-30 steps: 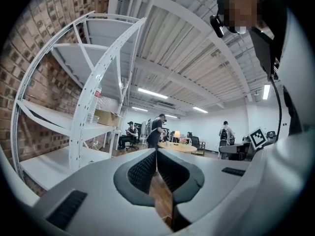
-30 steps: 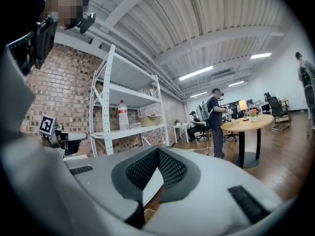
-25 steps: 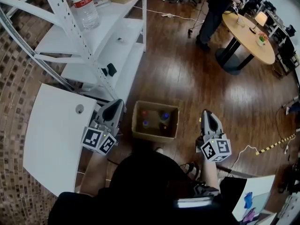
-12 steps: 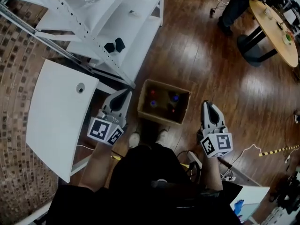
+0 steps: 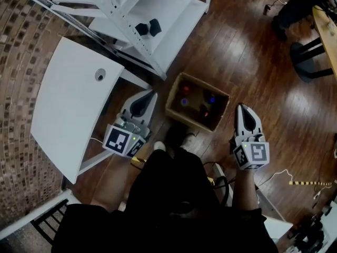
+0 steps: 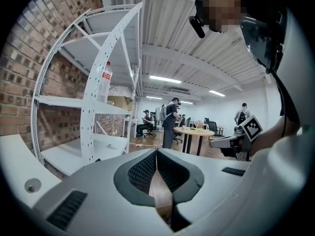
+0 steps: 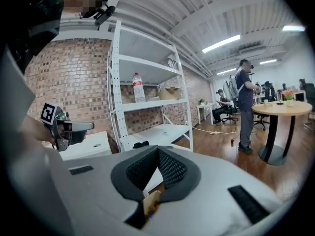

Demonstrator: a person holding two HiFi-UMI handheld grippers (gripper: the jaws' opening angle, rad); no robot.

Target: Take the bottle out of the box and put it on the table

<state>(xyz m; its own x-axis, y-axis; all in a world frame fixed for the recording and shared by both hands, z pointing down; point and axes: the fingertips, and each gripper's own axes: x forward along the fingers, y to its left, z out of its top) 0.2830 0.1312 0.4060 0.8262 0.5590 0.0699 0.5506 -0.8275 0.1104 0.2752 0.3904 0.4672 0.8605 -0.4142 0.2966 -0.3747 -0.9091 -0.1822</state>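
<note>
An open cardboard box (image 5: 177,107) stands on the wood floor in front of the person's feet. Inside it are several bottles, seen from above as red (image 5: 185,88), blue (image 5: 211,95) and purple (image 5: 184,102) caps. My left gripper (image 5: 151,93) hangs just left of the box, its jaws shut and empty. My right gripper (image 5: 243,107) is just right of the box, also shut with nothing held. In the right gripper view a corner of the box (image 7: 151,201) shows under the closed jaws (image 7: 158,150). The left gripper view looks level past its closed jaws (image 6: 156,151).
A white table (image 5: 68,104) with a cable hole stands to the left of the box. White metal shelving (image 5: 158,20) rises behind it, with a water bottle (image 7: 139,93) on an upper shelf. A round wooden table (image 7: 283,109) and people stand far across the room.
Both grippers have sunk toward the floor and now flank the box more closely. The head view has tipped down, so the shelf bottle has left it.
</note>
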